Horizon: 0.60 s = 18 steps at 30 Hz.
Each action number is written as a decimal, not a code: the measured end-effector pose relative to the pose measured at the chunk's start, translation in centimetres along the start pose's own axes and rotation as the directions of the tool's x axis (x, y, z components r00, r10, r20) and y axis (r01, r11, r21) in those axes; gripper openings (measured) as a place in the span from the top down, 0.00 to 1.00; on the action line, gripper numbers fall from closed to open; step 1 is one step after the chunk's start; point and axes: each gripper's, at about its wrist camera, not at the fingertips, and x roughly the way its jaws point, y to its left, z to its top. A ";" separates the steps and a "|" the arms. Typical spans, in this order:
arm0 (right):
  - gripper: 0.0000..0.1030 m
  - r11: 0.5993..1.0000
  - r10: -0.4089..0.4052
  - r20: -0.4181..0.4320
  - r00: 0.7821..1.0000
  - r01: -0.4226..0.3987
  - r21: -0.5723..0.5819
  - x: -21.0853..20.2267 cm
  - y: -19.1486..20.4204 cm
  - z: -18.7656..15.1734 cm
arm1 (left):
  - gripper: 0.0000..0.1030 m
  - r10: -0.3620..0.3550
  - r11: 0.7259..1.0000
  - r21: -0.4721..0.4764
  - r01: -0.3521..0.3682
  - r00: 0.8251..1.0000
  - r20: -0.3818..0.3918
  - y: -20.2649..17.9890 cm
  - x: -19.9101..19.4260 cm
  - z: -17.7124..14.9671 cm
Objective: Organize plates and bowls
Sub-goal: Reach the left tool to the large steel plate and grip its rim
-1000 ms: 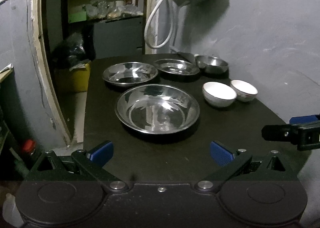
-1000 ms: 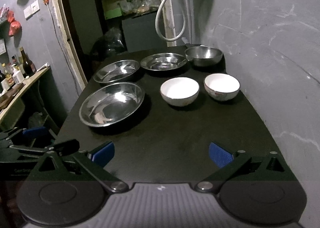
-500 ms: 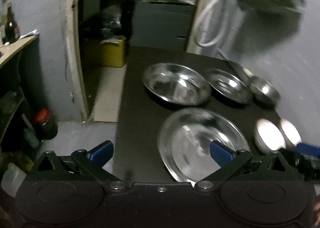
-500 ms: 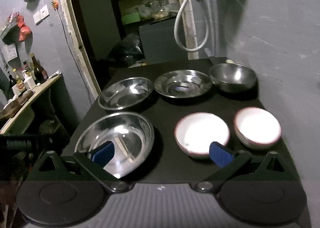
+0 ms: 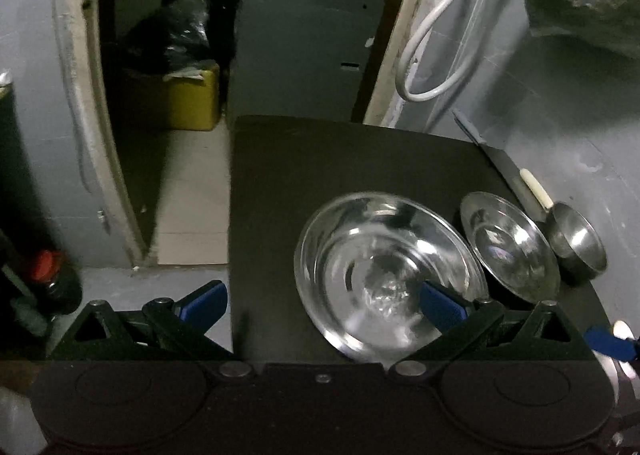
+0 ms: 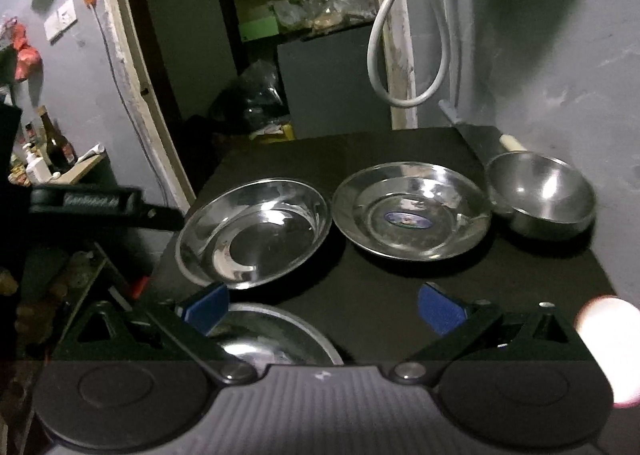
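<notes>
Black tabletop [image 6: 400, 287] against grey wall [image 6: 560, 95], steel plates [image 6: 256, 235], both claws [image 5: 324, 303] [image 6: 322, 305] spread apart, empty

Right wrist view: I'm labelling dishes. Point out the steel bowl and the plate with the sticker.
steel bowl [image 6: 540, 191], right wrist view, inner wall.
plate with the sticker [image 6: 412, 211], right wrist view, flat base beside sticker.

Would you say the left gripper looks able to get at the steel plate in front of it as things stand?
Probably yes: the left gripper is open, its right finger already over the steel plate, with only bare black table around and nothing blocking the near rim.
</notes>
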 end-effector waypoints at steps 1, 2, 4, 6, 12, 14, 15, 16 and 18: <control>0.00 1.000 0.001 -0.011 1.000 -0.001 0.009 0.7 0.0 0.2 | 0.01 0.000 1.000 0.011 0.000 1.000 -0.002 0.1 0.6 0.4; 0.00 1.000 0.004 -0.017 1.000 -0.004 0.016 1.3 0.1 0.3 | 0.01 -0.001 1.000 0.025 0.001 1.000 -0.003 0.1 1.3 0.8; 0.00 1.000 0.008 -0.021 1.000 -0.008 0.027 2.3 0.3 0.6 | 0.02 -0.010 0.998 0.054 0.011 1.000 -0.014 0.1 2.7 1.6; 0.01 0.999 0.007 -0.030 1.000 -0.006 0.042 3.4 0.4 0.8 | 0.06 -0.019 0.997 0.072 0.021 0.999 -0.028 0.1 3.8 2.2; 0.17 0.996 0.021 -0.050 0.999 -0.016 0.087 5.7 0.6 1.6 | 0.20 -0.052 0.993 0.103 0.056 0.997 -0.049 -0.1 5.0 2.4; 0.23 0.995 0.028 -0.058 0.998 -0.022 0.092 6.4 0.7 1.8 | 0.26 -0.064 0.992 0.104 0.070 0.996 -0.060 -0.1 5.2 2.4; 0.26 0.995 0.033 -0.062 0.998 -0.027 0.094 6.7 0.8 1.9 | 0.30 -0.066 0.992 0.105 0.073 0.996 -0.064 -0.1 5.3 2.3; 0.28 0.995 0.037 -0.064 0.997 -0.030 0.094 6.9 0.9 1.9 | 0.32 -0.068 0.992 0.105 0.075 0.995 -0.068 -0.1 5.4 2.2; 0.41 0.995 0.041 -0.069 0.997 -0.035 0.093 7.3 1.1 2.0 | 0.45 -0.074 0.992 0.095 0.081 0.994 -0.075 0.1 5.5 2.2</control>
